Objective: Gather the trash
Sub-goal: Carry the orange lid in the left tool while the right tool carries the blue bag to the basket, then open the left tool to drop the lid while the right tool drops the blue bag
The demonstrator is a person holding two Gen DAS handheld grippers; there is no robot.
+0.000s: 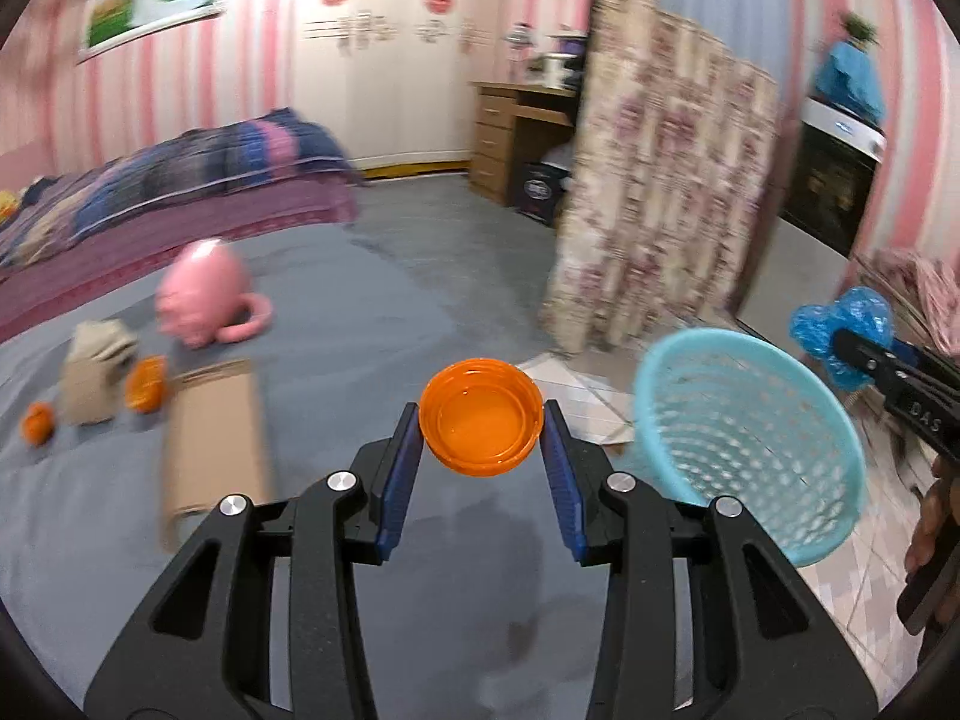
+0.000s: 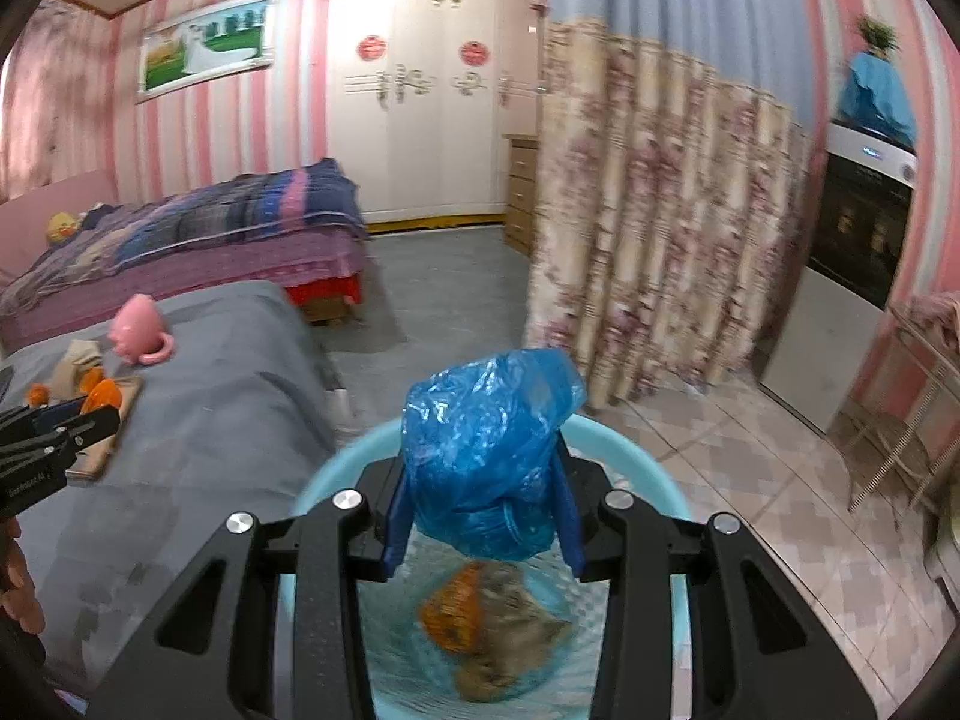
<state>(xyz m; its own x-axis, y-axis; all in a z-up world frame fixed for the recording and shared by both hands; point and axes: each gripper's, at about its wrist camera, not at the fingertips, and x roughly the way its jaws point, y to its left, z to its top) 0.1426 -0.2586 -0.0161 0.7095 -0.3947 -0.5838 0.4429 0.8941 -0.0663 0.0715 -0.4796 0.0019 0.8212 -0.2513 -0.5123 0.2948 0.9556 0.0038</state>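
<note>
My left gripper (image 1: 482, 429) is shut on an orange plastic lid (image 1: 480, 414), held over the grey bedsheet (image 1: 336, 312) with its hollow side facing me. To its right stands a light blue mesh waste basket (image 1: 750, 438) on the tiled floor. My right gripper (image 2: 483, 501) is shut on a crumpled blue plastic bag (image 2: 489, 450) right above that basket (image 2: 624, 456), which holds orange and brownish scraps (image 2: 480, 618). In the left wrist view the right gripper (image 1: 840, 354) shows with the blue bag (image 1: 840, 330) beyond the basket rim. On the bed lie a cardboard piece (image 1: 213, 438), orange peel pieces (image 1: 147, 384) and a crumpled brown carton (image 1: 96, 372).
A pink pig-shaped toy (image 1: 204, 294) lies on the grey sheet. Behind are a second bed with a striped blanket (image 2: 210, 222), a white wardrobe (image 2: 420, 108), a floral curtain (image 2: 648, 228), a wooden desk (image 1: 510, 138) and a dark oven (image 2: 858, 228). A metal rack (image 2: 912, 408) stands at right.
</note>
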